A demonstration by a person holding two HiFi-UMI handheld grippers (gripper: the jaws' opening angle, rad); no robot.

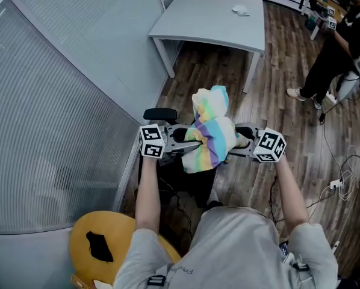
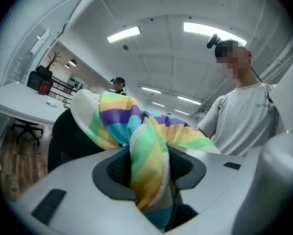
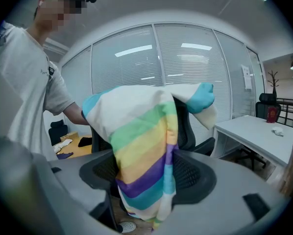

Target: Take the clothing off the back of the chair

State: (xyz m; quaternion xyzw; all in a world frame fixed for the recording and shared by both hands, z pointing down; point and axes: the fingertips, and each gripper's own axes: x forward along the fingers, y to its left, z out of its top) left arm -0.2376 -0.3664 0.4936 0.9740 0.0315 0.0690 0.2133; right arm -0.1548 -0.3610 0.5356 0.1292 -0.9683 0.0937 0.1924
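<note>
Head view: striped rainbow garment (image 1: 211, 131) sits at centre, draped over the back of a black chair (image 1: 160, 113), blue-tipped end up toward 12. L gripper (image 1: 192, 136) meets it from 9, R gripper (image 1: 240, 142) from 3. Both are roughly level, one each side of the chair back.

L gripper view: L gripper (image 2: 149, 173) jaws are partly closed, pinching a bunched fold of garment (image 2: 146, 151). Cloth is squeezed narrow btwn the pads and fans out above them toward 11 and 2. Chair (image 2: 63, 136) back shows dark at 9.

R gripper view: R gripper (image 3: 146, 173) jaws are spread wide. Garment (image 3: 141, 146) hangs flat and loose btwn them, not squeezed, hem dropping to 6. Chair (image 3: 185, 126) mesh back is just behind the cloth, at its 3.

Rest, head view: white table (image 1: 216, 17) at 12 w/ small items on top. A person (image 1: 342, 47) in dark clothes stands at 2. Cables (image 1: 342, 185) lie on the wood floor at 4. Yellow round thing (image 1: 102, 239) at 7. Glass wall (image 1: 59, 101) w/ blinds fills 9–11.
</note>
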